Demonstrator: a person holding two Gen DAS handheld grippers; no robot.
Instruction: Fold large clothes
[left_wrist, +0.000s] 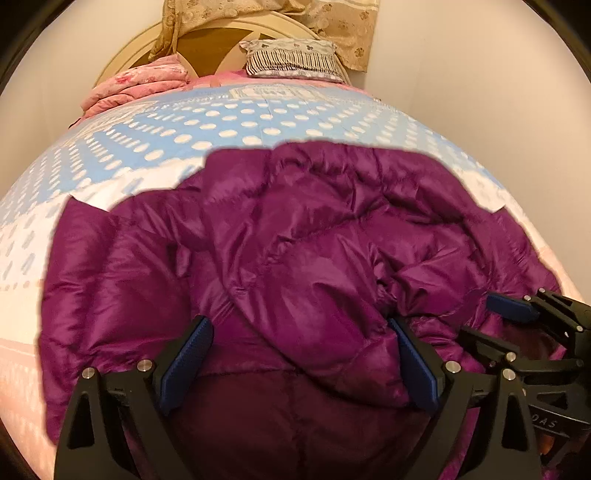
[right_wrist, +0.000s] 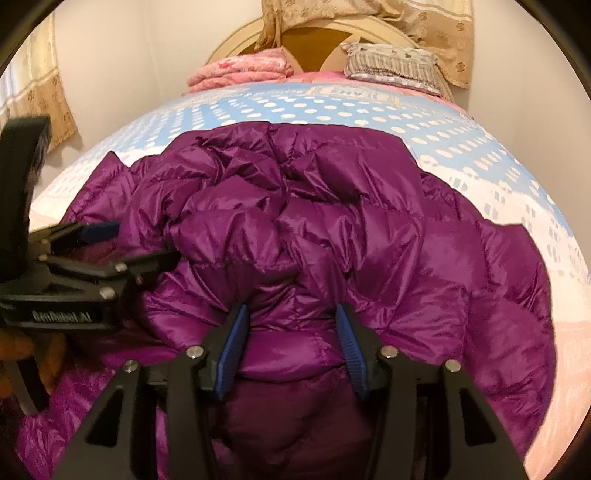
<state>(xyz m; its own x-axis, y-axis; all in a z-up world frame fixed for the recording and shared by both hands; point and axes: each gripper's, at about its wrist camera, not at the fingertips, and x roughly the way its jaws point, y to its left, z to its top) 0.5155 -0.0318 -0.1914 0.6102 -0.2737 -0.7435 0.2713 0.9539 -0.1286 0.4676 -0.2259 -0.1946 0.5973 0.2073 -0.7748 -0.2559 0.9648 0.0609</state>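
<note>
Purple down jacket (left_wrist: 295, 240) on the bed (left_wrist: 221, 125): left gripper (left_wrist: 299, 365) and right gripper (right_wrist: 291, 354), fingers apart (not clamped), straddle its near hem; the jacket stretches away ahead of both.

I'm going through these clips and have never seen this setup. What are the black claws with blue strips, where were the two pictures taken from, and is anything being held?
No robot here: a person holds a two-finger gripper in each hand, each with a wide-angle camera looking along its fingers, which is why the pictures bulge. One picture comes from the left gripper, the other from the right gripper; each also catches the other at its edge.

A purple puffer jacket lies crumpled on a bed with a blue dotted cover. Folded pink bedding and a striped pillow sit by the headboard.

Both grippers stand open with jacket fabric bulging between the blue pads; I cannot see either one pinching it.
</note>
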